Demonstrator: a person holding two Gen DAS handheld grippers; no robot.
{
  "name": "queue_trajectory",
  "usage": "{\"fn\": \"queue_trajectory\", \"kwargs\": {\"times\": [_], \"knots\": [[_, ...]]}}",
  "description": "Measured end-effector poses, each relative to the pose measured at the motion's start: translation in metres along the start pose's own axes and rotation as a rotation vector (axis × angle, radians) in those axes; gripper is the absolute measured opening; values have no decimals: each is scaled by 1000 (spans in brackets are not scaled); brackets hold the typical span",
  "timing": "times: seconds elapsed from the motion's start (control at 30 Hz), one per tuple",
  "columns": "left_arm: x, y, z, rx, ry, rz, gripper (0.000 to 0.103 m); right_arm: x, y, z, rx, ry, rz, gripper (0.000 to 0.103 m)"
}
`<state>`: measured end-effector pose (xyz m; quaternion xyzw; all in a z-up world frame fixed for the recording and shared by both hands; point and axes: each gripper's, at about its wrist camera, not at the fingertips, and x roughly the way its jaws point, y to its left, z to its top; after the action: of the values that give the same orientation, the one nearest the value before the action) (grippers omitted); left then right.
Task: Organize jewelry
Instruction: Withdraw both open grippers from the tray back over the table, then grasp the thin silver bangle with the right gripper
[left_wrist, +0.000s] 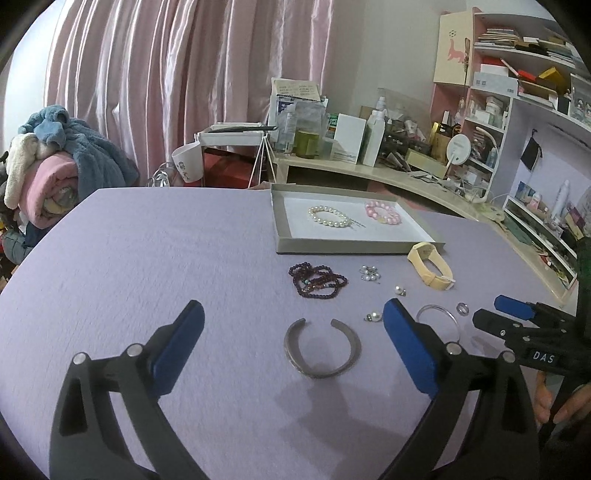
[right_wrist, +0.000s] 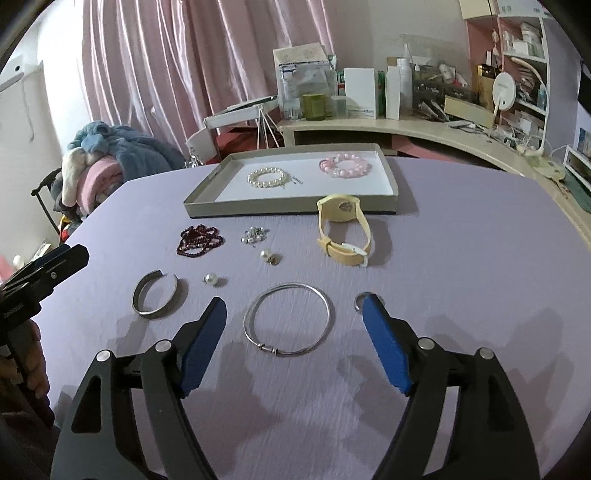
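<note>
Hovering over the lilac tablecloth (left_wrist: 147, 258), left gripper (left_wrist: 293, 343) with jaws spread wide, nothing clamped, open silver cuff (left_wrist: 322, 349) lying flat on the cloth between the blue pads (left_wrist: 181, 343) without touching either. Right gripper (right_wrist: 294, 334) likewise standing with jaws apart and gripping nothing, thin silver bangle (right_wrist: 287, 319) lying between its pads, small ring (right_wrist: 360, 301) peeking out just behind the right pad. Sitting toward the far edge of the table, shallow grey tray (right_wrist: 207, 206) holding a white pearl bracelet (right_wrist: 266, 178) in its left half and a pink bead bracelet (right_wrist: 346, 166) in its right half, apart from each other. Resting just in front of the tray's near right corner, cream watch (right_wrist: 343, 230). Lying loose on the cloth between tray and grippers: dark red bead strand (right_wrist: 200, 240), small cluster of pearl pieces (right_wrist: 255, 235), one pearl earring (right_wrist: 270, 256) beside it, another pearl earring (right_wrist: 210, 278) nearer the cuff. Showing at the left edge of the right wrist view, the other gripper with fingers of a hand (right_wrist: 35, 369) wrapped on its handle. Standing behind the table, pink curtain (left_wrist: 177, 81) and a cluttered desk (left_wrist: 369, 170).
</note>
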<state>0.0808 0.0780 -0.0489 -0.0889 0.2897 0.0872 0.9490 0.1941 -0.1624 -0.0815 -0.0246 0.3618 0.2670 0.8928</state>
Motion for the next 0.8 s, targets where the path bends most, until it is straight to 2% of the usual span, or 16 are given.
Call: {"fn": "queue_trajectory", "kwargs": {"times": [0.2, 0.5, 0.8], "knots": [[0, -1, -2, -1, 15, -1, 98, 15, -3, -9, 16, 81, 10, 78], [7, 0, -3, -11, 43, -10, 98, 32, 3, -20, -24, 180, 27, 78], [14, 0, -4, -22, 67, -8, 98, 47, 23, -18, -155, 179, -16, 80]]}}
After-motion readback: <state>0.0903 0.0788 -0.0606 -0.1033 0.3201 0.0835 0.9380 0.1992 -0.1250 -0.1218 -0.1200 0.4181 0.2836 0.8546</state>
